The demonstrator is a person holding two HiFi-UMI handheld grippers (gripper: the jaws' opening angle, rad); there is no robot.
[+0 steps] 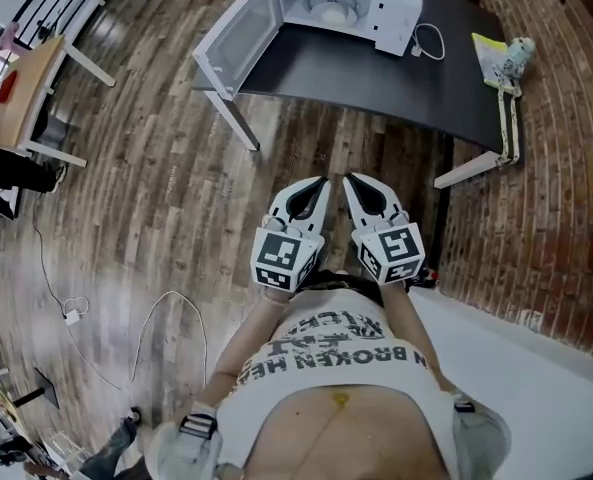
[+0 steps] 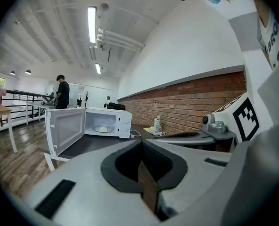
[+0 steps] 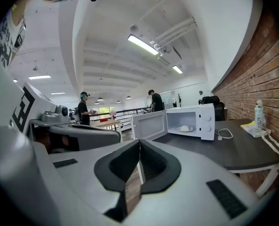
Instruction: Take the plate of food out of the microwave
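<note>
both grippers are well short of the microwave [image 1: 351, 3], held side by side above the wooden floor [image 1: 156, 168] in front of the person's torso. left gripper [image 1: 322, 182]: jaws fully together with nothing between them, clear in the left gripper view. right gripper [image 1: 349, 179]: same, jaws closed tight and empty. the two sets of tips sit near each other and point toward the dark tabletop [image 1: 376, 83]. the microwave stands at the tabletop's left end as the head view shows it, with its door [image 1: 238, 36] swung wide open to the left. the plate of food [image 1: 331, 6] is inside the cavity with a pale mound on it, well apart from both grippers. a white cable [image 1: 431, 40] lies looped on the tabletop just right of the microwave. a yellow leaflet [image 1: 491, 53] and a small bottle [image 1: 519, 53] sit at the tabletop's right end by the brick wall [image 1: 561, 188]. in the left gripper view a bystander [image 2: 61, 92] stands far back beyond the microwave.
</note>
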